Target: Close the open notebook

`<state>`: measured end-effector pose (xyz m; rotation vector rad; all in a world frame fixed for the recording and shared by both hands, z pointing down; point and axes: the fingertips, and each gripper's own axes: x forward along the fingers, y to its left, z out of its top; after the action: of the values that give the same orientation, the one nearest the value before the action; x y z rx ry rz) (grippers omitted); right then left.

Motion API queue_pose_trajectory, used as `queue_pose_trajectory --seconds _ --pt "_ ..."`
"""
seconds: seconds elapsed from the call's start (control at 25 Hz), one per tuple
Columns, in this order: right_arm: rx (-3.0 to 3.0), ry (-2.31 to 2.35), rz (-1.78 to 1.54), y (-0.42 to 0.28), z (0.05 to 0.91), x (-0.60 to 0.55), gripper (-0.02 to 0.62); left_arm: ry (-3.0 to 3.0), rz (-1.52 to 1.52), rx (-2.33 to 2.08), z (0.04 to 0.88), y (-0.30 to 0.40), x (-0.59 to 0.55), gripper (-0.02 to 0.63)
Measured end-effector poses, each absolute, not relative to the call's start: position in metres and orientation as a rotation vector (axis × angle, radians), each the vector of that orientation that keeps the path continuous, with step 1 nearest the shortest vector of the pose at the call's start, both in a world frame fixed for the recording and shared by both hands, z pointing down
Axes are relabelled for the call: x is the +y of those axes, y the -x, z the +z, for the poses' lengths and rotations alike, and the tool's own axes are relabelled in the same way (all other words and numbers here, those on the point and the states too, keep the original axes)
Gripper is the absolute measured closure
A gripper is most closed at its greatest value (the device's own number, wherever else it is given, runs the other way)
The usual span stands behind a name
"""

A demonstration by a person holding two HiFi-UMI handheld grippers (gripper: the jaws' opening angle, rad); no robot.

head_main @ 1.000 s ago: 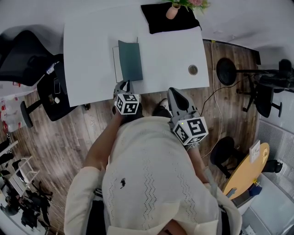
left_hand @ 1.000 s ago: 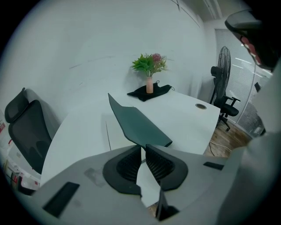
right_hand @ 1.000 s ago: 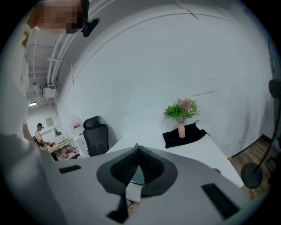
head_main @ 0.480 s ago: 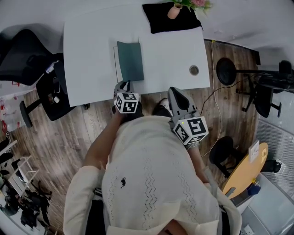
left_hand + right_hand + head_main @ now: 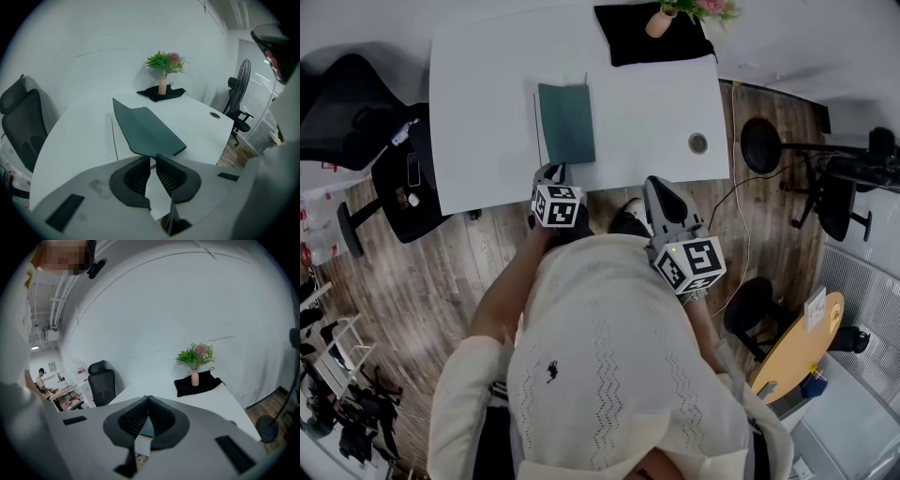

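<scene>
Two grippers are held at the near edge of the white table (image 5: 487, 112), at 6 o'clock in the head view. The left gripper (image 5: 153, 157) is pointed steeply down at the notebook (image 5: 566, 123), which lies just beyond it at 12 o'clock, near the middle of the table. Its jaws are parted by a narrow gap and nothing is gripped; the tips are positioned just short of the near edge of the dark teal cover (image 5: 146, 130).

The right gripper (image 5: 149, 397) is held at 3 o'clock of the left one, jaws brought together and empty. It is well apart from the notebook, presumably so that the working side is not obstructed.

The cover is laid over the pages (image 5: 536, 122), of which a white strip is exposed at 9 o'clock. In the left gripper view the cover appears bowed and slightly raised, though this may be exaggerated by the wide-angle lens. Closing is judged nearly complete; a final press on the cover may be required.

A vase (image 5: 654, 22) on a black cloth (image 5: 623, 45) is placed at 1 o'clock, at the table's far end and clear of the work.
</scene>
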<state>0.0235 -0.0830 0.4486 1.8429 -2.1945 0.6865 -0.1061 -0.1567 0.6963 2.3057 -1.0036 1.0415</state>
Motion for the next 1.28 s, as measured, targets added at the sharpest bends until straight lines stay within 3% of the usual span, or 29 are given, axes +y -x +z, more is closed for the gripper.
queue_pose_trajectory --seconds 0.88,1.28 --pt "-2.201 -1.824 0.705 -0.013 0.453 -0.089 0.594 -2.310 1.008 -0.969 0.697 0.113 -0.157 0.529" --pt "-2.201 -1.822 0.715 -0.010 0.456 -0.088 0.594 -2.283 1.017 -1.008 0.699 0.123 -0.159 0.482"
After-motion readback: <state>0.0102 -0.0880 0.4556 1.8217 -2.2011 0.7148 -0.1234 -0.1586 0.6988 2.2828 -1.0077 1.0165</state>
